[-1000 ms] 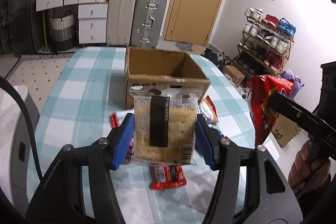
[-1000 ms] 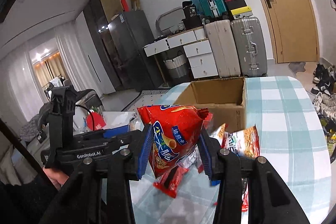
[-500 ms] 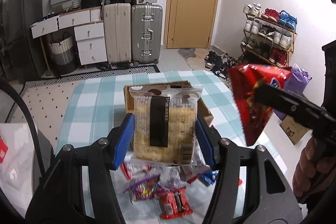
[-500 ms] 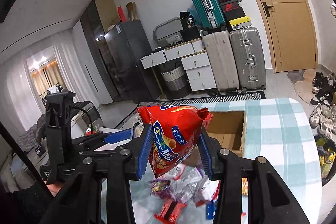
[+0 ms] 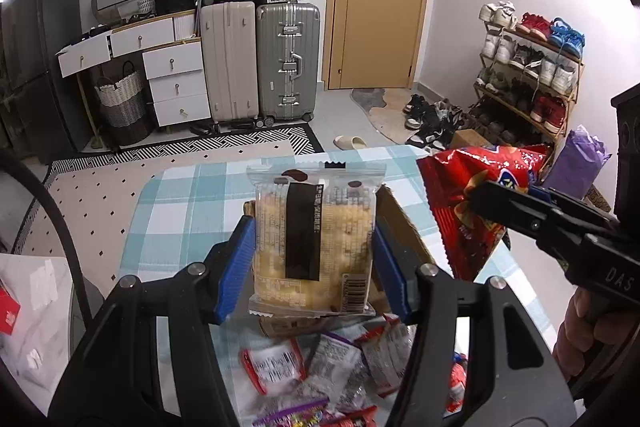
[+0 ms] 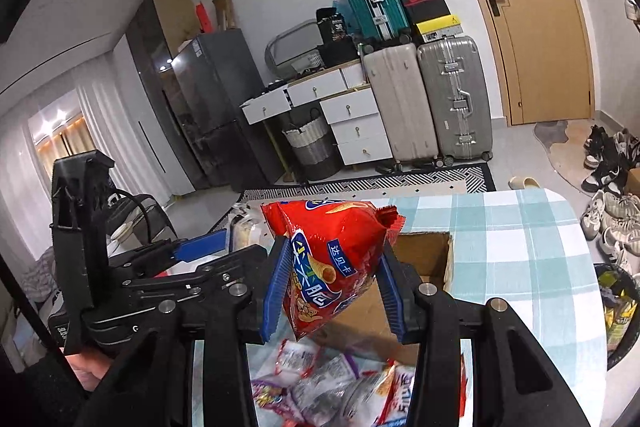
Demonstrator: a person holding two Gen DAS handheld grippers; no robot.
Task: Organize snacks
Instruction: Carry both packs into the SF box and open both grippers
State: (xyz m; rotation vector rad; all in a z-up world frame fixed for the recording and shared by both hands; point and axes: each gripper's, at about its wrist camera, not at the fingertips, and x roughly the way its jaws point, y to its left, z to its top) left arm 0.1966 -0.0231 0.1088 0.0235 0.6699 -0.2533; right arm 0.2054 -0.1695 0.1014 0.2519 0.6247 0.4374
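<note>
Between ribbed gripper pads (image 6: 276, 287) — glossy crinkled bag (image 6: 332, 263)

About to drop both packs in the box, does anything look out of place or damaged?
Nothing looks damaged. The clear cake pack and the red chip bag are held intact above the cardboard box. Loose snack packets lie jumbled on the table before it.

We see our left gripper (image 5: 314, 247) clamping a clear cake packet (image 5: 314, 243) upright between its blue fingers (image 5: 236, 267), directly above the cardboard box (image 5: 400, 223). Right of the box, our right gripper (image 5: 516, 207) grips a red chip bag (image 5: 464, 203). Loose snack packets (image 5: 320, 367) lie on the checked worktop (image 5: 180, 203), nearer us than the box.
</note>
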